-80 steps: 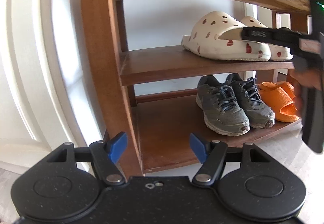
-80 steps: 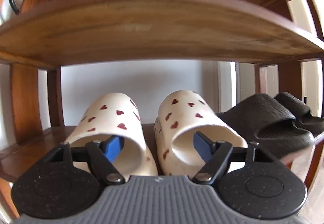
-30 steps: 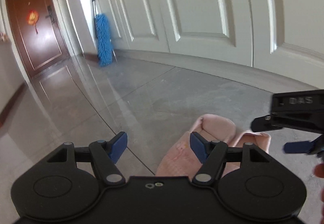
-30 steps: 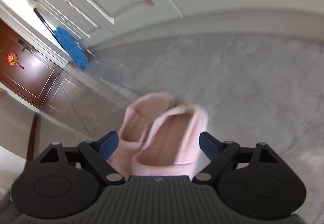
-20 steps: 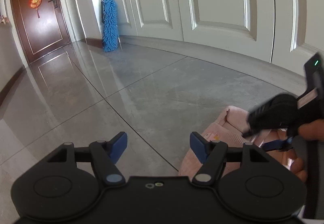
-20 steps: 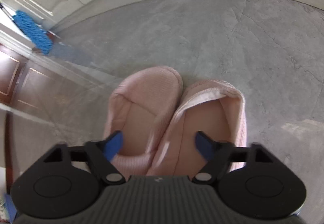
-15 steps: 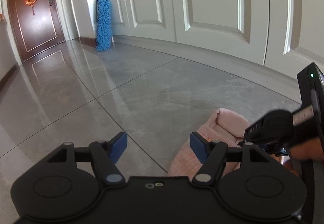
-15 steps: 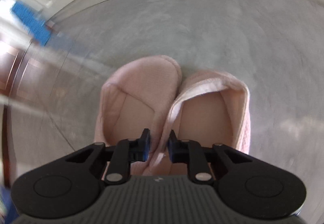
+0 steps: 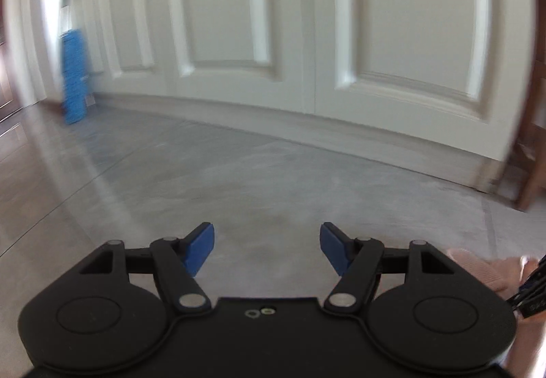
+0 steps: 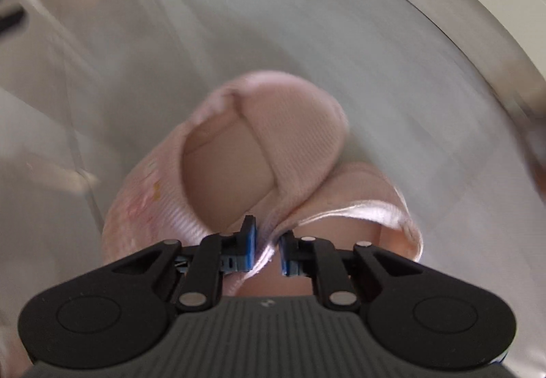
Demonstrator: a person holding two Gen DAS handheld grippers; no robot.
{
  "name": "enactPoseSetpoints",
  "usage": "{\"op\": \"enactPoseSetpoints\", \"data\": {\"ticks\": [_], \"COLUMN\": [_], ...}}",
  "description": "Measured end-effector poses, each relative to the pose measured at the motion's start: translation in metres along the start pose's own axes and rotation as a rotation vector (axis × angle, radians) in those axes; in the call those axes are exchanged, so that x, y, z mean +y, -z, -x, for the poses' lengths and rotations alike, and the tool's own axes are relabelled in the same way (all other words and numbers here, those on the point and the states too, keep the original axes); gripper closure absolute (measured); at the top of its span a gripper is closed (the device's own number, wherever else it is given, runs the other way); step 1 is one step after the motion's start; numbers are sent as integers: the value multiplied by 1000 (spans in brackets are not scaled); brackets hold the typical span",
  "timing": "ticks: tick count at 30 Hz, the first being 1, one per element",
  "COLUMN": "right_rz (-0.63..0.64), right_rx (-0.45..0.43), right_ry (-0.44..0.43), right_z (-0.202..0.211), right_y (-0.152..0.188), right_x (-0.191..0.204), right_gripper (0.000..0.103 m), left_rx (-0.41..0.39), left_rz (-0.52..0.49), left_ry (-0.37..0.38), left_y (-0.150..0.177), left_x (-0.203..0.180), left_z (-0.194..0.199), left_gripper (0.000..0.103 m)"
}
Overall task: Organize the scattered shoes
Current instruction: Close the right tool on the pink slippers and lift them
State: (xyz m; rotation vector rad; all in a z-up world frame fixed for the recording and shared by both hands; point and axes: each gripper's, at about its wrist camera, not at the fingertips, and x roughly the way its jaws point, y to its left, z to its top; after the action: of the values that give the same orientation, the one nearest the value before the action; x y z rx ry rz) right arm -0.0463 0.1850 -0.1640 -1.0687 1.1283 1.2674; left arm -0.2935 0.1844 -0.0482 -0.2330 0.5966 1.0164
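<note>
Two pink fabric slippers (image 10: 239,152) hang together above the grey floor in the right wrist view, which is blurred. My right gripper (image 10: 268,248) is shut on their two inner rims, pinched side by side between the blue pads (image 10: 250,246). The second slipper (image 10: 368,207) sags to the right of the jaws. In the left wrist view my left gripper (image 9: 266,246) stands open over bare floor with nothing between its fingers. A pink slipper toe (image 9: 477,267) shows at that view's lower right edge, beside a black part of the right gripper's body (image 9: 532,292).
White panelled doors (image 9: 307,36) with a baseboard run across the back. A blue fluffy duster (image 9: 74,77) leans at the far left. A brown wooden rack leg (image 9: 532,152) stands at the right edge. Grey tiled floor (image 9: 239,180) lies between.
My right gripper closed on the inner rims of both pink slippers and lifted them off the floor. The left gripper swung right, toward the white doors, staying open.
</note>
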Motion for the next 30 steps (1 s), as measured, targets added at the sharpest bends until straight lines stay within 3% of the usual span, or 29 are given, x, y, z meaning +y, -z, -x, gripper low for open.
{"op": "enactPoseSetpoints", "data": {"ticks": [3,5,8,10,12,15,17,19,24,30], "right_rz": [-76,-132,-237,-284,-321,-329,-305,-315,-398,-451], "right_rx": [113,142,134,114,101,63,49,44,-18,-149], "right_ry": [118,175,212,205,197,222,241,242,156,138], "right_z": [3,5,12,12,11,10,10,8,5,11], "right_y": [44,63,94,109,122,127,127,129,139,149], "right_x": [-69,-97,-130,-138,-142,-147,-152,-162,-183,-186], "right_gripper": [83,82,73,54,52,29,20,2,0,0], "left_rx": [-10,-21,-29,-29,-39,-39,-46,-51,-23,15], "left_rz": [-132,-208,-320,-352,-386,-380,-383,-408,-426,-446], "left_ry": [143,216,338,376,397,407,407,388,367,344], "left_y": [-8,-11,-15,-15,-14,-12,-8,-7,-8,0], "left_x": [-59,-93,-153,-177,-205,-223,-229,-231,-244,-259], "left_z": [-2,-2,0,1,3,6,7,4,-4,-8], "left_gripper": [35,35,35,35,35,35,35,35,35,35]}}
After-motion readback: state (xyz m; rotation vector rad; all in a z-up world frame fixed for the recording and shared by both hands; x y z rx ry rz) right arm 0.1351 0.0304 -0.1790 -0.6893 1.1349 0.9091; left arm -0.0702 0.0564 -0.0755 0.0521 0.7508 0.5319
